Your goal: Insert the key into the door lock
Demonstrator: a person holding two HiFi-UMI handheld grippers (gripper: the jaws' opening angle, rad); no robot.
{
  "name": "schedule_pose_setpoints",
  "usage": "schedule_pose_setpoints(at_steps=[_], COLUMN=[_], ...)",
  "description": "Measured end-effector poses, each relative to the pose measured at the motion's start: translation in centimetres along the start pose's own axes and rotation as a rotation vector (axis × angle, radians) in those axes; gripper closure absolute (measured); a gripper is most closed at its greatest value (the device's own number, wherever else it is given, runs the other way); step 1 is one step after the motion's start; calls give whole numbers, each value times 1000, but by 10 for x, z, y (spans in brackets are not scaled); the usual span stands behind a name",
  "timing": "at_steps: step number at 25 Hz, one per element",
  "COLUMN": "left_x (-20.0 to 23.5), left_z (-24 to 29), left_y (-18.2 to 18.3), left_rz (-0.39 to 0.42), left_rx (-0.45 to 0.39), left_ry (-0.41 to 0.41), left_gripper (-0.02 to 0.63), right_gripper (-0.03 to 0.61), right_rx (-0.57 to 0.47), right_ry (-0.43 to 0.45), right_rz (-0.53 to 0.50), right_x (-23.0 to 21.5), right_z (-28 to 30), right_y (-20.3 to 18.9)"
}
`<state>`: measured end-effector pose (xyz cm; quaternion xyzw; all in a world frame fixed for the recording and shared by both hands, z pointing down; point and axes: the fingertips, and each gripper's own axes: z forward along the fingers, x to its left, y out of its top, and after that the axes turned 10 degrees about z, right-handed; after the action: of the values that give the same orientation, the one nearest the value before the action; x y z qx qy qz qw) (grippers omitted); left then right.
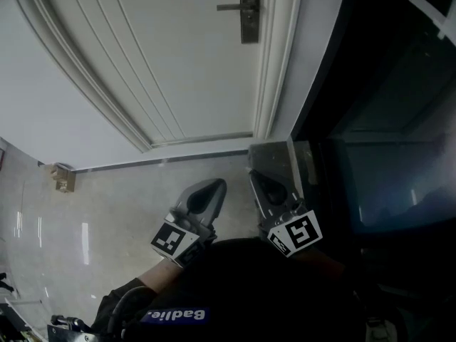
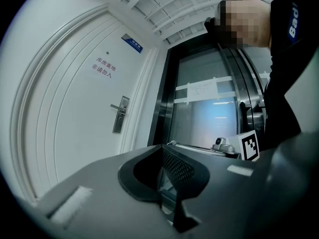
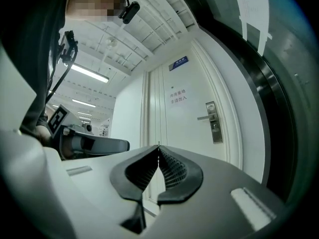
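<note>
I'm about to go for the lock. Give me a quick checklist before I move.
1. Right gripper shut: ok.
2. Left gripper shut: ok.
3. Key held: cannot tell; none shows plainly between either pair of jaws.
4. Lock in view: ok, on the door, by the handle.
5. Gripper at lock: not ok; both are short of the door.

Ceiling strips are lighting the door evenly; glare is streaking the floor; my gripper views are bowing at the edges.
</note>
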<state>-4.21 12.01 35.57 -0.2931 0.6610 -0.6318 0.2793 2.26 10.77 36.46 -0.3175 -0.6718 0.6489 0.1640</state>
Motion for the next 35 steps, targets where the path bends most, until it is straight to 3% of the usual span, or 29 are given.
schedule_pose_setpoints(at_steps=[4,11,18,23,35], left_x=[1,-8,16,46,157], left_z=[18,40,50,55,84], left_y=[1,2,12,10,20], left_rz=[12,16,21,2,26], left_rx=[-4,-4,-37,-65,-102], left_ry=[38,70,83,62,-38], left_gripper=[594,594,594,594,594], right_gripper=[566,568,568,568,568], right_rx=[-13,-40,-45,-15,46], right_ry=[15,26,32,-11,-109], right_rz=[-77,-108,-227,-380,-409], right_x=[-19,-44,-48,-48,-64], right_z=[-4,-12,7,30,146], right_y=[7,24,32,31,23])
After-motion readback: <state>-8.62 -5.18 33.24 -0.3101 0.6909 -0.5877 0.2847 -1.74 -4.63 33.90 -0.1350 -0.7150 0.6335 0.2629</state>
